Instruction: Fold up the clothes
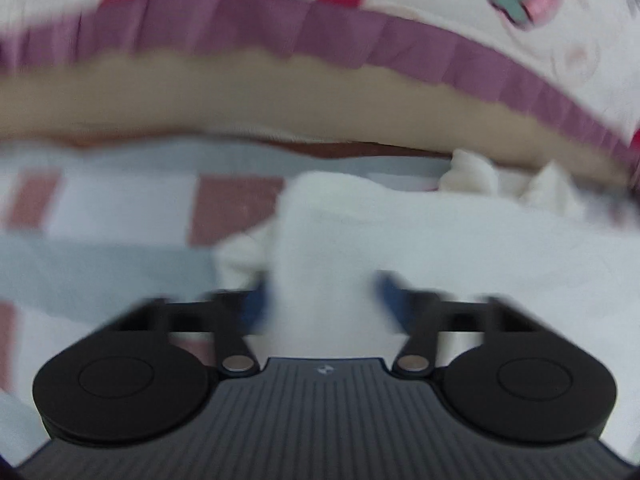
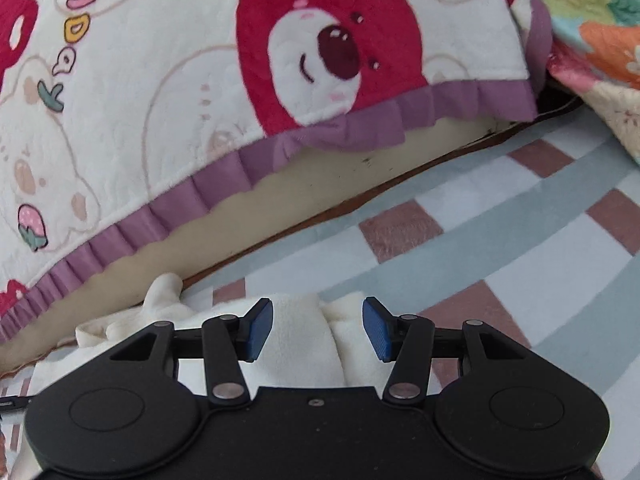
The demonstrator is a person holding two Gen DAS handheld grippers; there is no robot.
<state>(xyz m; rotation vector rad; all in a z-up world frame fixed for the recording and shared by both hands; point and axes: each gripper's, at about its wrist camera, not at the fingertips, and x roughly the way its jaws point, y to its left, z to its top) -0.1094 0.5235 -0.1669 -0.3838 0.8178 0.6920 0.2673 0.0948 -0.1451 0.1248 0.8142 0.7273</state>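
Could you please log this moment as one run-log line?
left gripper: jaws open around white garment | right gripper: jaws open, garment between | checked bedsheet

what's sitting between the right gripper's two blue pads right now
A fold of the cream garment lies between the right gripper pads, which stand apart from it; the right wrist view shows this.

Left wrist view: heavy motion blur throughout, pillow frill (image 1: 400, 40) and white garment (image 1: 400, 240) smeared. Right wrist view: sharp, bear print (image 2: 332, 44) crisp. Lighting: soft, even, bright daylight; no glare. Thin dark shadow under pillow edge. Fisheye bending straight lines at borders; corners vignetted black.
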